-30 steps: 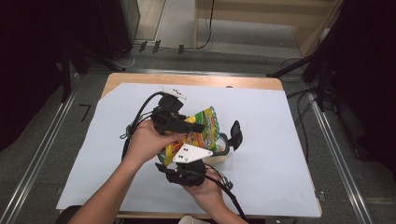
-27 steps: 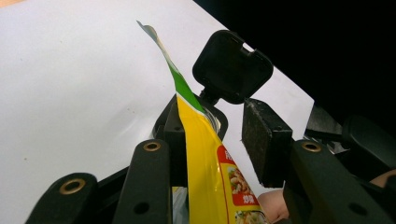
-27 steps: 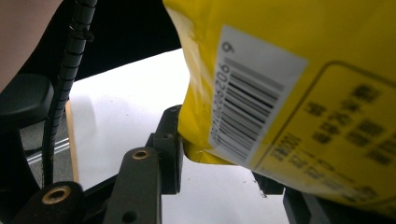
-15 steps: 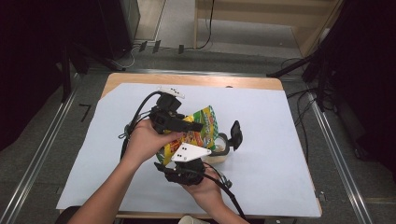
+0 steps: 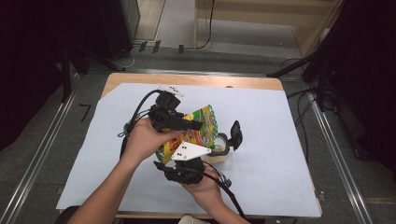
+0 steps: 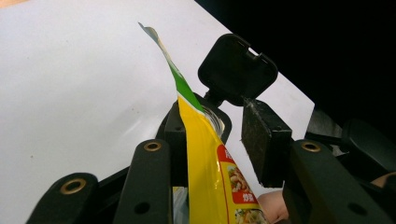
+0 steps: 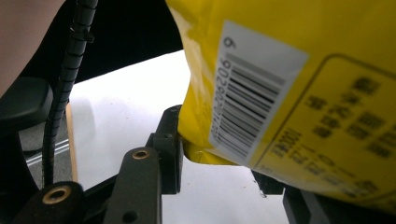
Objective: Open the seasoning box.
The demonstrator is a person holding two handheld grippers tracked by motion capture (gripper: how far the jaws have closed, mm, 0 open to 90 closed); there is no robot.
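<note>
White paper covers the desk, and a wooden edge shows at its far side.

Nearest to the person, the right tongs are held low in the right hand. In the right gripper view a yellow snack pouch lies between their jaws. One jaw touches the bottom corner of the pouch; the other jaw is mostly hidden behind it, so I cannot tell if they really press on it. A white barcode label is on this side of the pouch; only the digits "206" and a "9" can be read with some confidence. The dark print beside it looks like Asian characters, but it is too blurred to read.

A little farther, the left tongs stand partly open around the upper part of the pouch. One pad lies against the pouch; the other pad is apart from it. A red patch with white characters is cut off by the edge of the pouch.

Behind the pouch stands a small container with a black flip lid open. Its inside is hard to make out.
</note>
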